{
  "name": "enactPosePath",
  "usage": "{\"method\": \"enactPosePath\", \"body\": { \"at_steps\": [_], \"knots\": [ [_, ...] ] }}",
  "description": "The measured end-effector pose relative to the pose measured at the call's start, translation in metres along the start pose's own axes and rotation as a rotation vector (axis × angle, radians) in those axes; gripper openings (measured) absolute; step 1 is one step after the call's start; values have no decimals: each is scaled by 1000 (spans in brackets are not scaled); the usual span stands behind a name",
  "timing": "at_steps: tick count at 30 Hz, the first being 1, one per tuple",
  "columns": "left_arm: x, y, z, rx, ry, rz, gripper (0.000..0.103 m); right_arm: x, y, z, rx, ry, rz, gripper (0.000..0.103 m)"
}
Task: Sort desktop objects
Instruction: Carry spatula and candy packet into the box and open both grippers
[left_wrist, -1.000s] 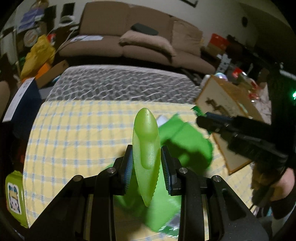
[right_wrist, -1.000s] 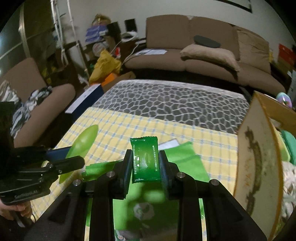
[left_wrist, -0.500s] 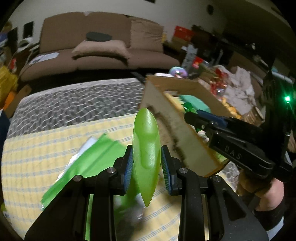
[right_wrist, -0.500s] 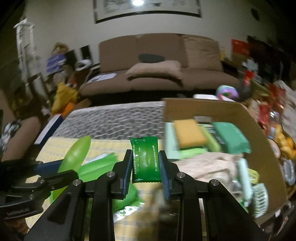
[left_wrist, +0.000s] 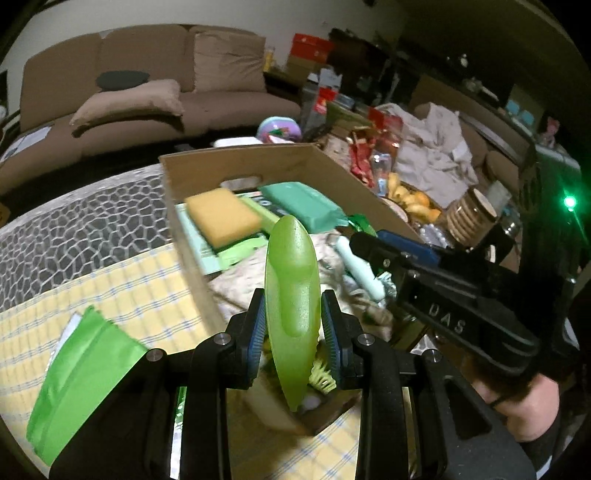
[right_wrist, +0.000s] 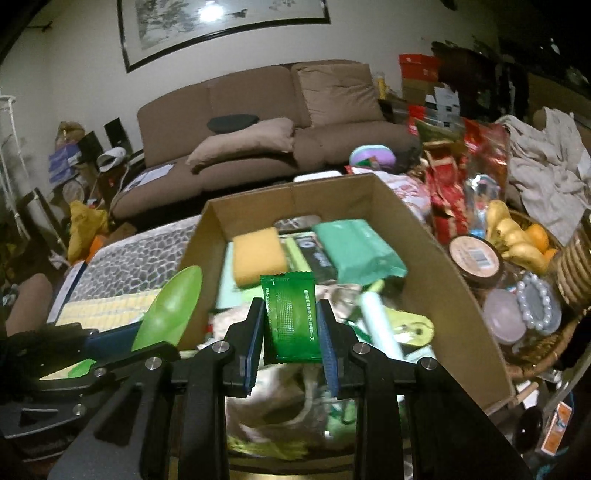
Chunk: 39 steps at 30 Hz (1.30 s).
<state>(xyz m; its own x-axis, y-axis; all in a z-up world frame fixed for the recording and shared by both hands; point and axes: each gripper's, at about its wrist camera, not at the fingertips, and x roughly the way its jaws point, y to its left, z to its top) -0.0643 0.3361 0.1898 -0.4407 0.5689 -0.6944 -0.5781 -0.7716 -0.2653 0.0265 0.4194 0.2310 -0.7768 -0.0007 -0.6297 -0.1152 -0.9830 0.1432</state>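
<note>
My left gripper (left_wrist: 293, 334) is shut on a light green plastic knife (left_wrist: 291, 288), blade pointing forward over the cardboard box (left_wrist: 258, 162). The knife also shows in the right wrist view (right_wrist: 170, 308) at the box's left wall. My right gripper (right_wrist: 291, 332) is shut on a dark green sachet (right_wrist: 291, 317), held above the box (right_wrist: 436, 251). The right gripper shows in the left wrist view (left_wrist: 369, 240) to the right, over the box. The box holds a yellow sponge (right_wrist: 258, 254), a teal packet (right_wrist: 358, 247), cloth and several other items.
A bright green bag (left_wrist: 81, 373) lies on the yellow checked tablecloth (left_wrist: 122, 288) left of the box. Right of the box are a wicker basket with fruit (right_wrist: 524, 236), jars, bead bracelet (right_wrist: 539, 302) and red packets. A brown sofa (right_wrist: 258, 125) stands behind.
Both grippers have swung right from over the tablecloth to above the cardboard box, each still holding its item. The box now fills the middle of both views.
</note>
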Motion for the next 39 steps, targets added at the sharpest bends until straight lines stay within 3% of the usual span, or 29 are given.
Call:
{"method": "enactPosePath", "body": {
  "at_steps": [16,17,18,19,25,28,29,30,39],
  "knots": [
    [48,-36,-2,45,42,48,27,16,-36,-15,21,66,-45,28],
    [50,-37,-2,46,45,51,26,18,-38,-17,25,72,-46,28],
    [51,-38,-2,48,48,51,15,20,-41,-18,31,78,-45,28],
    [55,-40,-1,51,58,52,13,21,-42,-18,35,80,-44,28],
    [64,-41,-3,41,76,52,13,24,-52,-19,74,86,-34,34],
    [60,-35,-1,-3,69,21,35,20,-55,-17,102,67,-16,47],
    [59,-32,-1,-16,65,13,48,18,-55,-16,106,59,-17,47],
    [56,-30,0,-26,58,4,51,14,-55,-15,111,50,-14,47],
    [33,-18,4,-30,36,9,50,1,-51,-8,138,8,5,48]
  ]
}}
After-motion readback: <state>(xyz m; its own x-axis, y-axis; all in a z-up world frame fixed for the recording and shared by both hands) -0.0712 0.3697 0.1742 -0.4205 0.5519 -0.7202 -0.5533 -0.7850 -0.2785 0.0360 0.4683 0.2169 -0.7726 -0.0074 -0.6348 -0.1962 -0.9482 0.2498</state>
